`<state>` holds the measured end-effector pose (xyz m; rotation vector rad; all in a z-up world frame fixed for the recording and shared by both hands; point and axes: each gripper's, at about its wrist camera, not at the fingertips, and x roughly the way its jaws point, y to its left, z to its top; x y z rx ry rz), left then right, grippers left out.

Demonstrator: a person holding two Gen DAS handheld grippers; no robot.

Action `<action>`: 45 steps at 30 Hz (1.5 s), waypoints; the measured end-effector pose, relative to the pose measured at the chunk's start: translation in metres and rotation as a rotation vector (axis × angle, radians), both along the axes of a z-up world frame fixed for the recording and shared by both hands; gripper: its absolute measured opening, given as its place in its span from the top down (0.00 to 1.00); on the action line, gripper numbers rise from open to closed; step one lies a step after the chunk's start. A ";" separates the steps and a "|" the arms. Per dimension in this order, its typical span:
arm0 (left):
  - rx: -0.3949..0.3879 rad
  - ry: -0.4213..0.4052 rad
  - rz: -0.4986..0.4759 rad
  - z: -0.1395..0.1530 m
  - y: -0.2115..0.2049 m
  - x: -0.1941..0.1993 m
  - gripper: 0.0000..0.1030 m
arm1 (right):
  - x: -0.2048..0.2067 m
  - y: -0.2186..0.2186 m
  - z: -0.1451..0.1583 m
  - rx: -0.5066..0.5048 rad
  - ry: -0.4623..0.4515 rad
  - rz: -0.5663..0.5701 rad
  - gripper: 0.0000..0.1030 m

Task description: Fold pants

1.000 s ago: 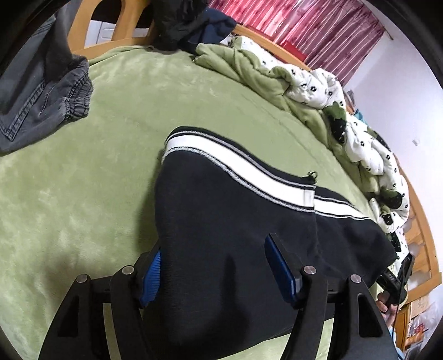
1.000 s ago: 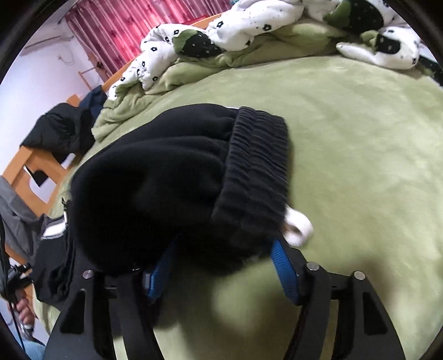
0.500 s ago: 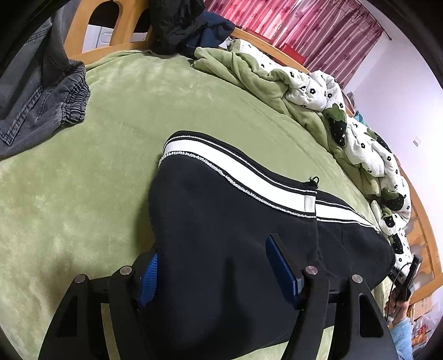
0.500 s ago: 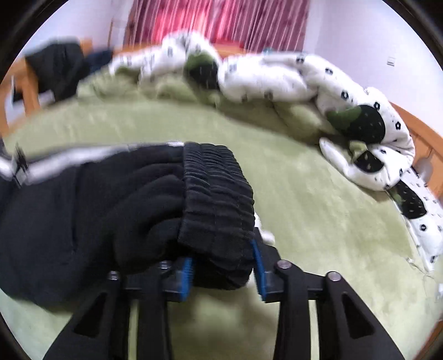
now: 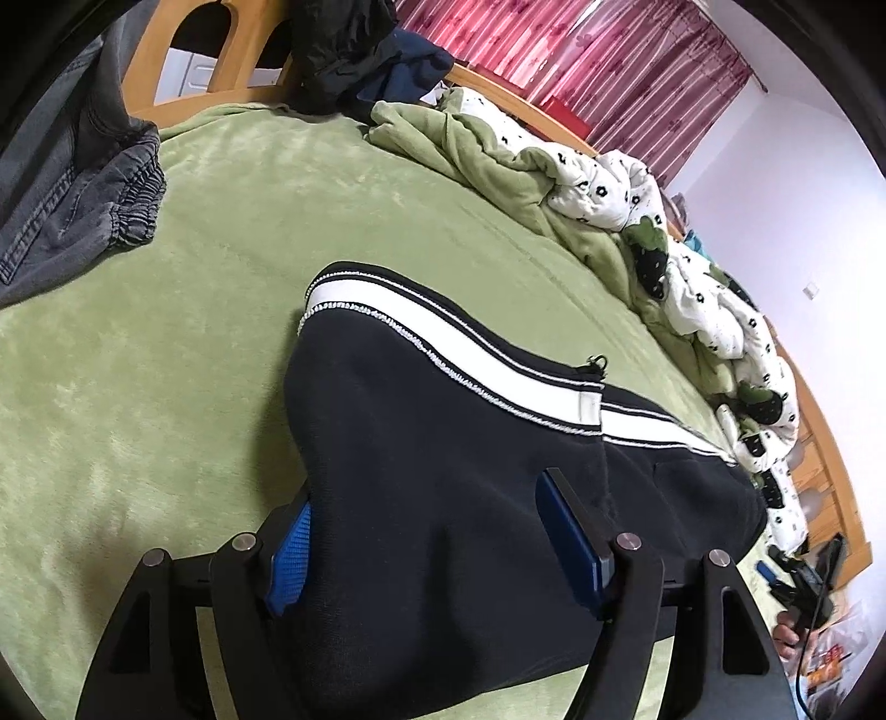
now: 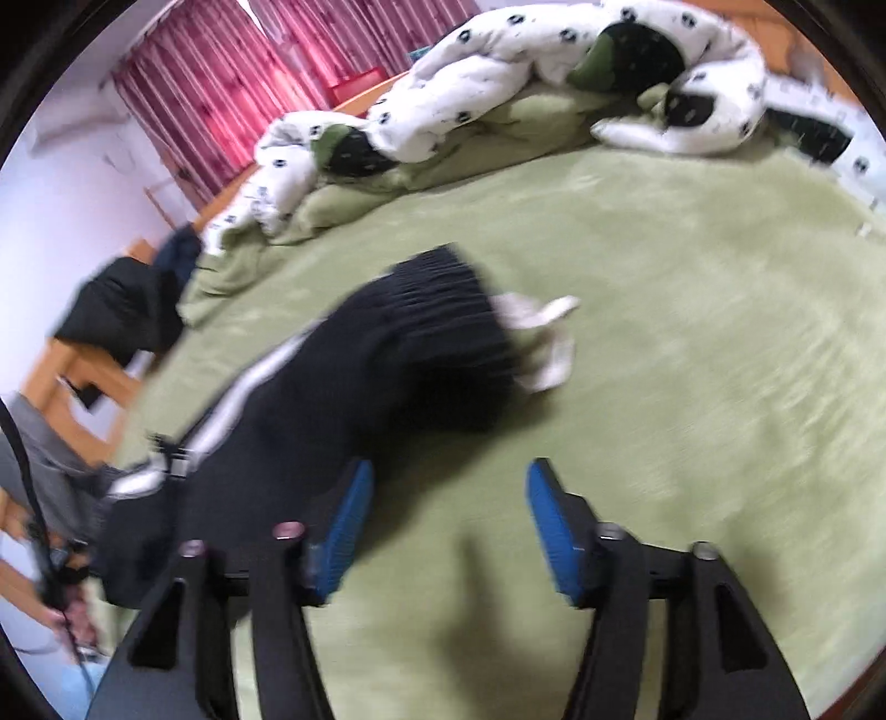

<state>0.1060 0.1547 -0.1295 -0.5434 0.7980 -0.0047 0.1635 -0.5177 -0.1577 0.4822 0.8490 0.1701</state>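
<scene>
- Pants [image 5: 443, 471], black with a white side stripe [image 5: 470, 360], spread across the middle of the green bed cover [image 5: 138, 415]; doubled over on themselves, with the ribbed waistband [image 6: 443, 310] now lying flat at centre frame in the right wrist view.
- Changed just now: waistband no longer clamped. Half a second ago pinched between the blue pads of the right gripper [image 6: 448, 471]; now dropped on the cover ahead of it, apart from both pads.
- Right gripper pulled back and blurred with motion, jaws opening, nothing but bare cover between them.
- Left gripper [image 5: 426, 498] unmoved at lower centre of its view, jaws opening slightly, a thick bulge of the pants' cloth filling the gap and seemingly touching both pads.
- Meaning for the task, as a judgement: one fold laid down and let go at the waistband end; left end likely next to be released or carried over for another fold.
- Counted: one pair of black pants; two grippers; two white drawstring ends [image 6: 540, 313] poking out beside the waistband.
- Also counted: one grey denim garment [image 5: 83, 194] at upper left of the left wrist view; one white patterned duvet [image 6: 498, 83] bunched along the far edge; one heap of dark clothes [image 5: 354, 50] on the wooden bed frame at the top.
</scene>
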 end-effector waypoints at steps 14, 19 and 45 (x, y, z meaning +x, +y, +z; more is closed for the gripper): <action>0.000 -0.050 -0.043 -0.003 0.011 -0.010 0.30 | 0.109 0.027 -0.030 0.207 0.077 -0.194 0.38; 0.007 -0.057 -0.050 -0.002 0.009 -0.010 0.30 | 0.112 0.042 0.029 0.083 -0.147 -0.089 0.68; 0.045 -0.041 -0.068 0.013 0.003 -0.023 0.30 | 0.099 -0.002 0.003 0.004 -0.087 -0.131 0.70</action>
